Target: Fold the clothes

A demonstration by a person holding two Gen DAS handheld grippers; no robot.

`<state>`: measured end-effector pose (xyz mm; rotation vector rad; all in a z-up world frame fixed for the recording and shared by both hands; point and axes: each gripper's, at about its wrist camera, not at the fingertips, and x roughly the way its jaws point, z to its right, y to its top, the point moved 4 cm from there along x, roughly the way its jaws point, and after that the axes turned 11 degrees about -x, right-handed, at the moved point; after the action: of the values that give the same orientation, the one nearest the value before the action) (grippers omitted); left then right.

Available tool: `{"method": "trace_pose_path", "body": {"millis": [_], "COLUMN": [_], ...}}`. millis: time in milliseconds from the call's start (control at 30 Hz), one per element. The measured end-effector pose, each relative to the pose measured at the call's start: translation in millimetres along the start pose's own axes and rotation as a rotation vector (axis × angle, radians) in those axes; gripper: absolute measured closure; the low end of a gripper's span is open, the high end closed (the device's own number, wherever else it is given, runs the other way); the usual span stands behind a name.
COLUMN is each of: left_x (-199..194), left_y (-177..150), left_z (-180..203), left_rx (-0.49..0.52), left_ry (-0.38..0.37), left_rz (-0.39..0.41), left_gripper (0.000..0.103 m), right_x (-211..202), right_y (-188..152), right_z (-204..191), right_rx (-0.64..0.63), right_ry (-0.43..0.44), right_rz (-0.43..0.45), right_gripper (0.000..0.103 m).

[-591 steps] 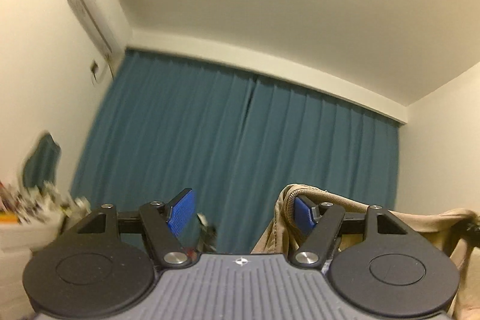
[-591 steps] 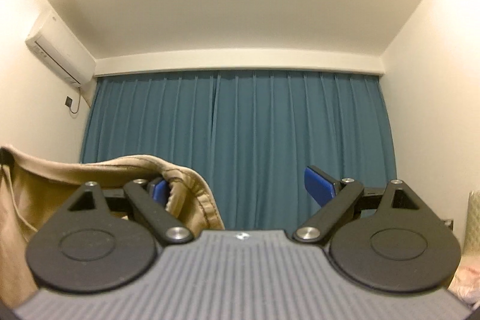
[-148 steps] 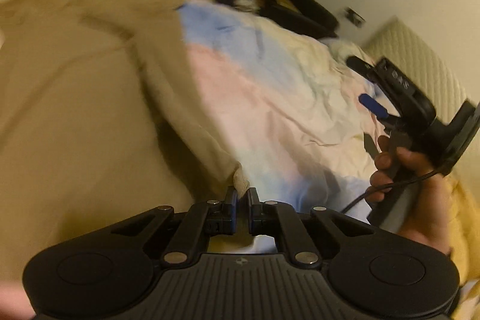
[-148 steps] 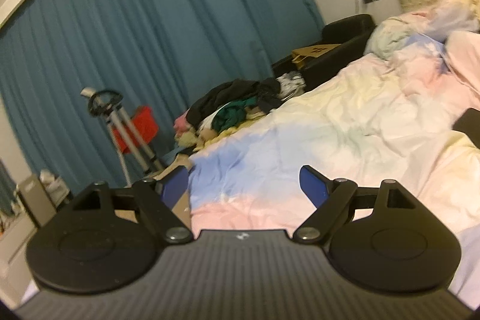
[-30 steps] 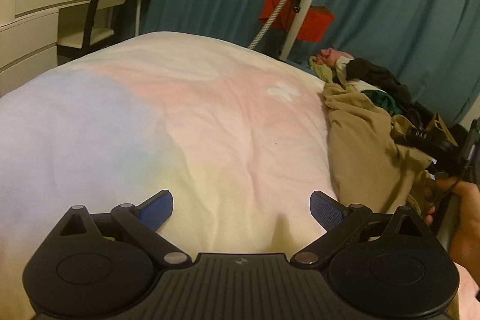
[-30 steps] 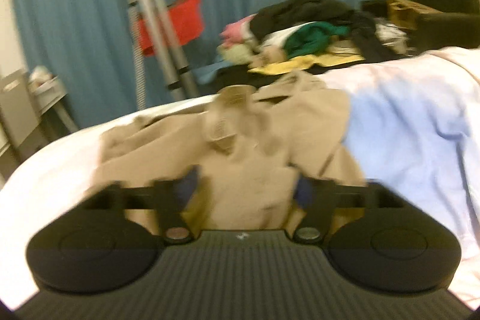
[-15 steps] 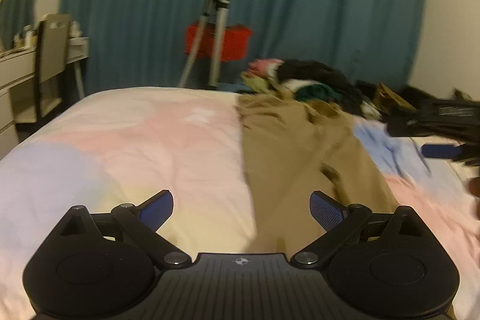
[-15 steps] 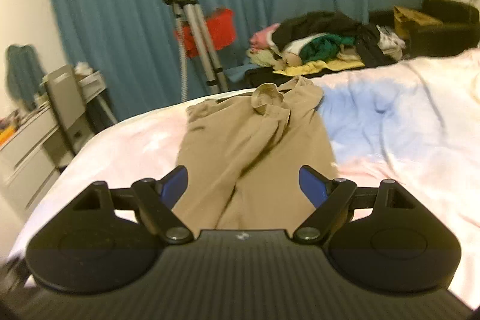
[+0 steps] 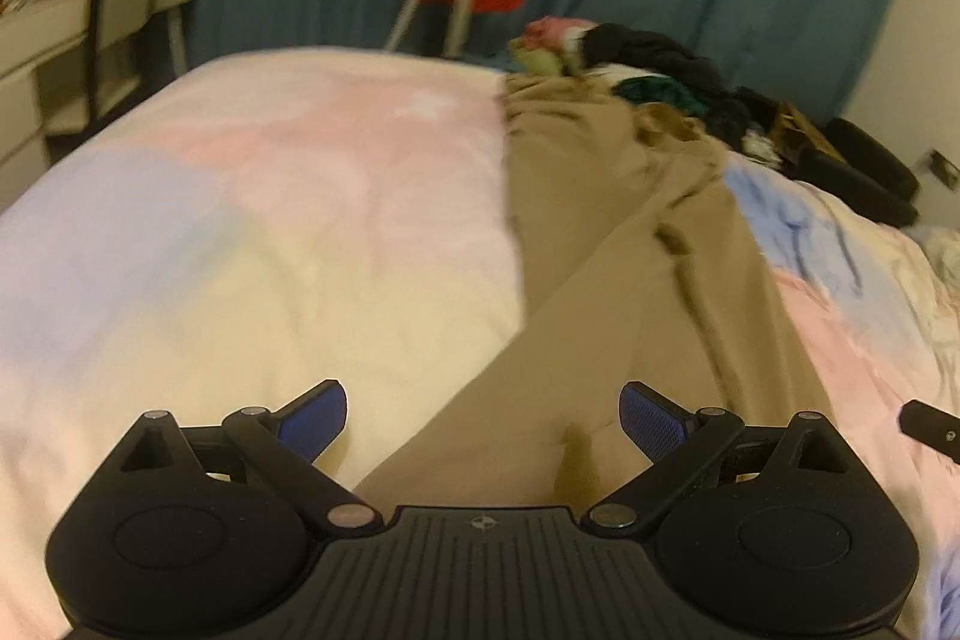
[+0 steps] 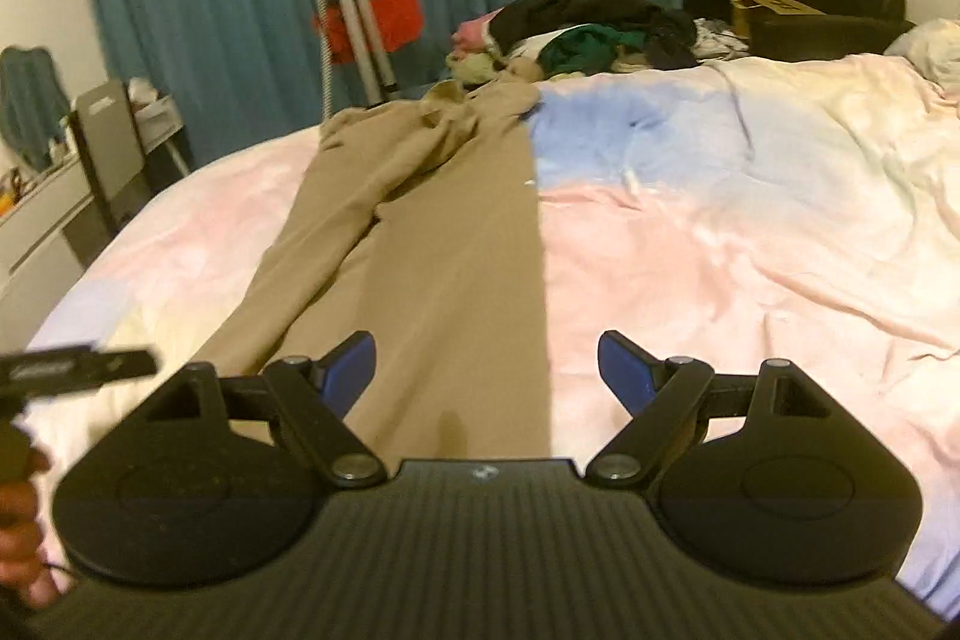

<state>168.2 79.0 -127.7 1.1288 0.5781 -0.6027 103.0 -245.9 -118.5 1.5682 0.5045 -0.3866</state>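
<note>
A pair of tan trousers (image 10: 432, 244) lies stretched lengthwise on the bed, waistband at the far end, legs running toward me. It also shows in the left wrist view (image 9: 606, 292). My left gripper (image 9: 483, 415) is open and empty above the near end of the legs. My right gripper (image 10: 486, 370) is open and empty above the trousers' right edge. The left gripper's tip shows at the left of the right wrist view (image 10: 78, 370).
The bed has a pastel pink, blue and yellow cover (image 10: 750, 232). A pile of clothes (image 10: 588, 28) lies past the far end. A tripod (image 10: 342, 4) and red bag stand before blue curtains. A desk and chair (image 9: 114, 28) stand at the left.
Both grippers have dropped lower and closer over the trouser legs. The left view has swung right, so the trousers now lie between its fingers. Both stay open.
</note>
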Motion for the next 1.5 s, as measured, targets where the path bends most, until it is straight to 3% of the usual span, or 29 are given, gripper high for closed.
{"method": "trace_pose_path", "body": {"millis": [267,367,433,533,633,667,733,833,1033,1167,1367,1467,1500], "left_x": [-1.7,7.9,13.6,16.6,13.4,10.8,1.9,-29.5,-110.3,-131.3,-85.7,-60.1,-55.3], "left_y": [7.9,-0.2,-3.4,-2.3,-0.4,-0.1,1.1,5.3,-9.3,-40.0,-90.4,-94.1,-91.6], "left_z": [-62.1,-84.3,-92.9,-88.5,-78.3,-73.2,-63.2,-38.3,32.8,79.6,100.6,81.4,74.4], "left_rx": [-0.297,-0.383,-0.429,-0.369,-0.309,-0.290,-0.234,-0.061,0.258,0.376,0.369,0.264,0.210], "left_ry": [0.101,0.173,0.176,0.229,0.244,0.229,0.213,0.199,0.003,-0.165,-0.312,-0.378,-0.402], "left_rz": [-0.134,-0.208,-0.249,-0.257,-0.263,-0.269,-0.259,-0.145,0.076,0.073,-0.143,-0.293,-0.323], "left_gripper": [0.005,0.010,0.016,0.037,0.074,0.096,0.101,0.101,0.102,0.102,0.101,0.098,0.089], "right_x": [-2.0,-1.6,-0.3,0.5,-2.5,-3.8,-6.2,-9.3,-13.6,-15.5,-14.1,-12.1,-11.6], "right_y": [-12.3,-15.2,-16.1,-17.3,-16.6,-16.4,-16.4,-16.4,-12.1,-11.3,-16.6,-22.6,-25.1], "right_z": [35.3,41.9,43.2,43.0,42.1,42.2,42.0,41.5,43.3,45.6,49.0,50.9,51.3], "right_rx": [0.170,0.224,0.242,0.259,0.263,0.262,0.260,0.261,0.263,0.268,0.290,0.334,0.352], "right_ry": [0.011,0.028,0.039,0.060,0.079,0.079,0.078,0.076,0.072,0.066,0.062,0.108,0.128], "right_rz": [0.000,0.000,-0.003,-0.008,-0.006,-0.005,-0.005,-0.006,0.024,0.032,0.003,-0.019,-0.027], "right_gripper": [0.020,0.020,0.020,0.020,0.020,0.020,0.020,0.020,0.020,0.020,0.020,0.020,0.020]}}
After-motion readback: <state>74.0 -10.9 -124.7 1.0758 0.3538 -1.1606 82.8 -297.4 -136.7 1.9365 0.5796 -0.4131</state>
